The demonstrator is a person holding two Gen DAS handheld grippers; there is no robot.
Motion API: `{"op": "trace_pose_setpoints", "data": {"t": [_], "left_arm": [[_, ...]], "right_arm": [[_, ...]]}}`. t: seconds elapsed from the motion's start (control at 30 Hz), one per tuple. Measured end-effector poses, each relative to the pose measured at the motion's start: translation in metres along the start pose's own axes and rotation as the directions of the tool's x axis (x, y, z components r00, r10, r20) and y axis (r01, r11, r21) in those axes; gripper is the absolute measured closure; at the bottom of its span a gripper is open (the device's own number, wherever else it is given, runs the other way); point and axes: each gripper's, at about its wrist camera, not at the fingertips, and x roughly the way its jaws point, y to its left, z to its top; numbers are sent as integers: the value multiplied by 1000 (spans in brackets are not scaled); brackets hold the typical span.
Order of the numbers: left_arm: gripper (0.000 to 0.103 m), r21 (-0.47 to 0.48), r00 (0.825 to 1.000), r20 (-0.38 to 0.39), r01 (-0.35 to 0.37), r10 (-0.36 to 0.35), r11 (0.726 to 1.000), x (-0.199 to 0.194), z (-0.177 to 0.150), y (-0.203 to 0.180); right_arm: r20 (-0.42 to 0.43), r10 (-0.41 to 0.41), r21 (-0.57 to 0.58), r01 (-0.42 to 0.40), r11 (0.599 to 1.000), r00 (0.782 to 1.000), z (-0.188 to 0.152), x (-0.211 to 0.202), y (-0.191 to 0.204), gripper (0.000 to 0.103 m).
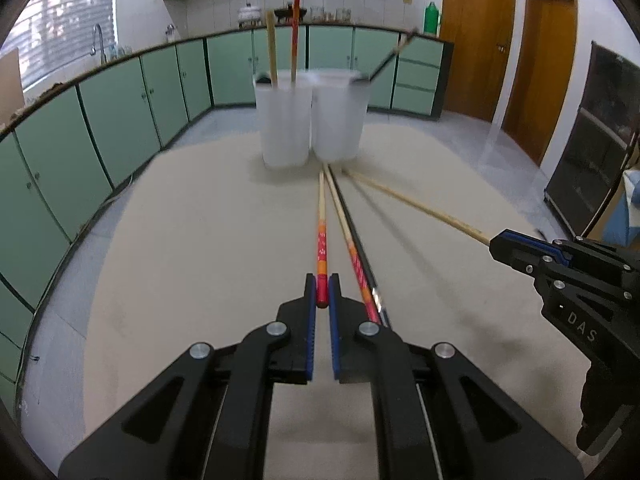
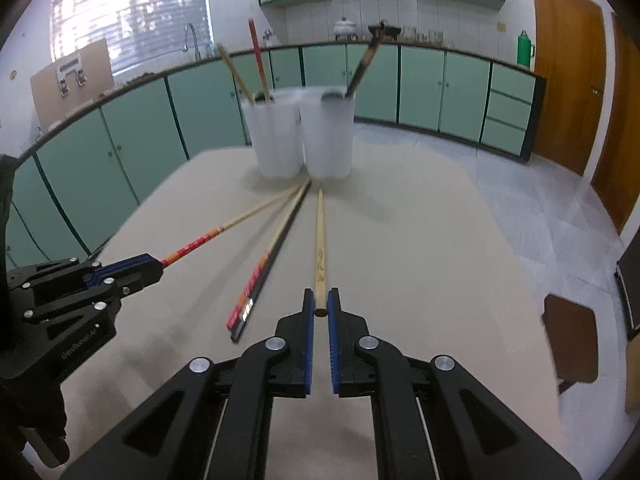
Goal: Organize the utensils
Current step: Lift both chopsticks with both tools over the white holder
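My left gripper point(image 1: 322, 292) is shut on the thick end of a red-and-orange chopstick point(image 1: 321, 236) whose tip points toward two white cups point(image 1: 286, 124). My right gripper point(image 2: 320, 300) is shut on the end of a plain wooden chopstick point(image 2: 320, 236); in the left wrist view it is at the right point(image 1: 496, 244), on that wooden chopstick point(image 1: 416, 204). Between them a red-patterned chopstick point(image 2: 256, 280) and a black chopstick point(image 2: 280, 248) lie on the beige table point(image 2: 420, 260). The left cup point(image 2: 276, 140) holds a wooden and a red chopstick; the right cup point(image 2: 328, 136) holds a dark one.
The left gripper point(image 2: 156, 266) shows at the left of the right wrist view. Green cabinets point(image 1: 120, 120) run around the room, with wooden doors point(image 1: 476, 36) at the right. A dark chair seat point(image 2: 572, 340) stands past the table's right edge.
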Motion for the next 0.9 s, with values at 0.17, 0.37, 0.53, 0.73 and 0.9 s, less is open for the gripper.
{"op": "trace_pose_setpoints", "data": {"t": [0.17, 0.37, 0.53, 0.73, 0.9], "left_arm": [[98, 3, 997, 71, 10, -11, 1000, -22, 23, 0], [98, 15, 987, 160, 22, -24, 1000, -45, 57, 2], [98, 27, 977, 211, 24, -29, 999, -60, 77, 3], [98, 39, 969, 237, 59, -66, 998, -68, 99, 3], [98, 62, 958, 268, 86, -99, 994, -77, 116, 0]], "right_arm": [[56, 13, -5, -13, 1000, 998, 24, -17, -1, 96], [119, 22, -38, -18, 999, 993, 56, -34, 0, 96], [164, 43, -65, -32, 997, 985, 88, -47, 2, 96], [188, 70, -107, -50, 993, 980, 119, -58, 8, 96], [211, 97, -130, -70, 989, 973, 146, -69, 8, 96]]}}
